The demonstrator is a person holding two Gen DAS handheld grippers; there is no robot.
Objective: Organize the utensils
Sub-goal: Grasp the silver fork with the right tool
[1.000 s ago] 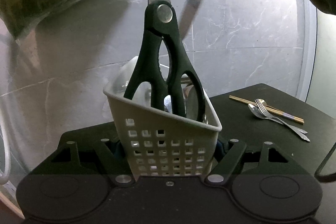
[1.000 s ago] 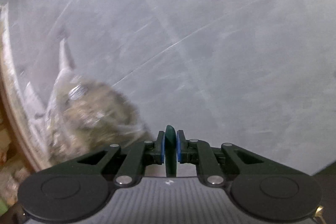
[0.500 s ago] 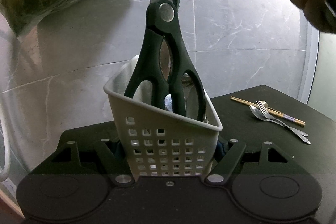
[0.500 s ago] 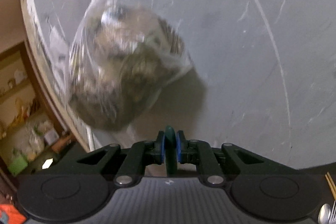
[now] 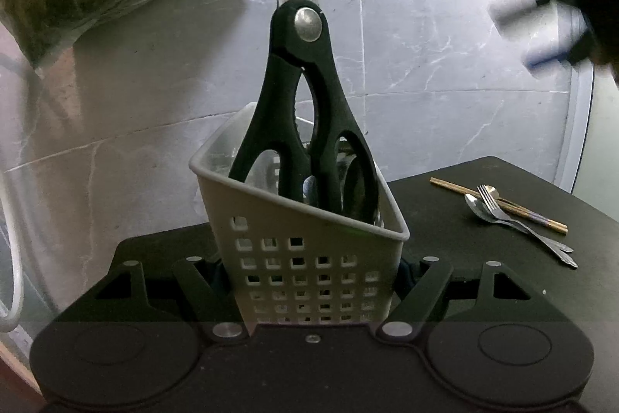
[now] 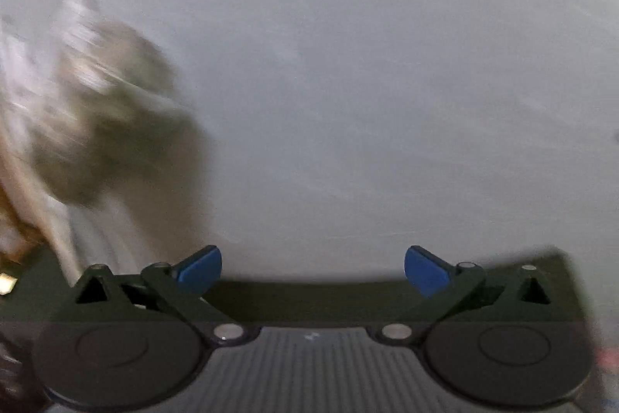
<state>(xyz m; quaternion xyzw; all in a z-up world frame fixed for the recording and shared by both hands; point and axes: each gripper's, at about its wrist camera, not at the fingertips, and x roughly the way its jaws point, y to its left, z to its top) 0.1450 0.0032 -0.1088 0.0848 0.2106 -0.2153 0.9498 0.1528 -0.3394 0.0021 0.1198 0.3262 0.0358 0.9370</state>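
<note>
The left tongs [image 5: 309, 281] pinched the slotted holder [image 5: 305, 258], scissors [image 5: 305, 126] standing inside. The right tongs [image 6: 313, 268] were spread and empty. Fork [image 5: 499, 208], spoon [image 5: 479, 206] and chopsticks [image 5: 503, 206] lay on the counter [image 5: 445, 231]; fetching one likely came next.

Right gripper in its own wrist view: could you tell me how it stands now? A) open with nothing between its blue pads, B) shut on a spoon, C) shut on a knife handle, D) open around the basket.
A: the right gripper has its blue pads spread wide apart, with only blurred grey wall showing between them.
</note>
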